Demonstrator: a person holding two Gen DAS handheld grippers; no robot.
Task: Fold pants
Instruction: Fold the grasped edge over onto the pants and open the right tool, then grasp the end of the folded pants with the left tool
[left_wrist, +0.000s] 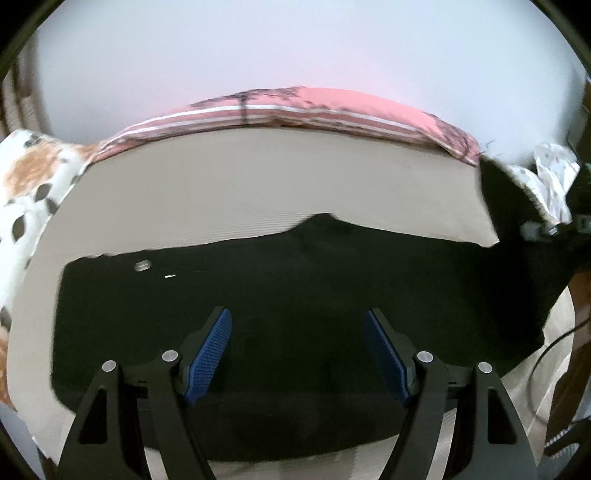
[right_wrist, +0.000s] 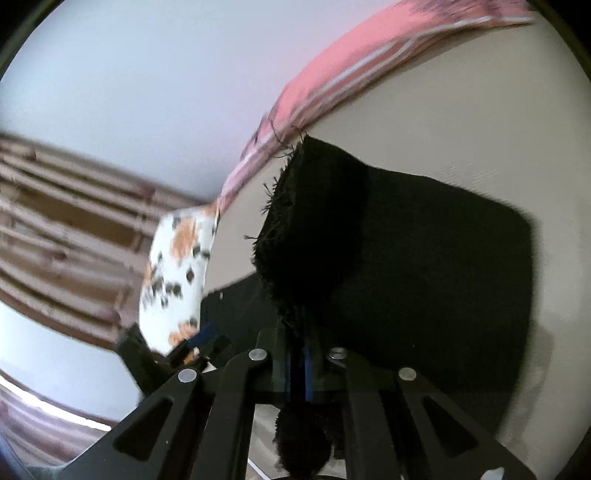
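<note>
Black pants (left_wrist: 295, 295) lie spread across a beige bed surface (left_wrist: 240, 192), with a metal button (left_wrist: 142, 265) near their left end. My left gripper (left_wrist: 297, 350) is open, its blue pads (left_wrist: 210, 354) hovering just above the pants' near part. In the right wrist view my right gripper (right_wrist: 301, 354) is shut on a frayed hem end of the pants (right_wrist: 369, 258) and holds it lifted above the bed (right_wrist: 480, 110). The lifted end also shows at the right edge of the left wrist view (left_wrist: 517, 229).
A pink striped pillow (left_wrist: 295, 110) lies along the far edge of the bed. A white cloth with orange and grey patches (left_wrist: 33, 184) lies at the left. A pale wall stands behind. Brown curtains (right_wrist: 66, 229) show in the right wrist view.
</note>
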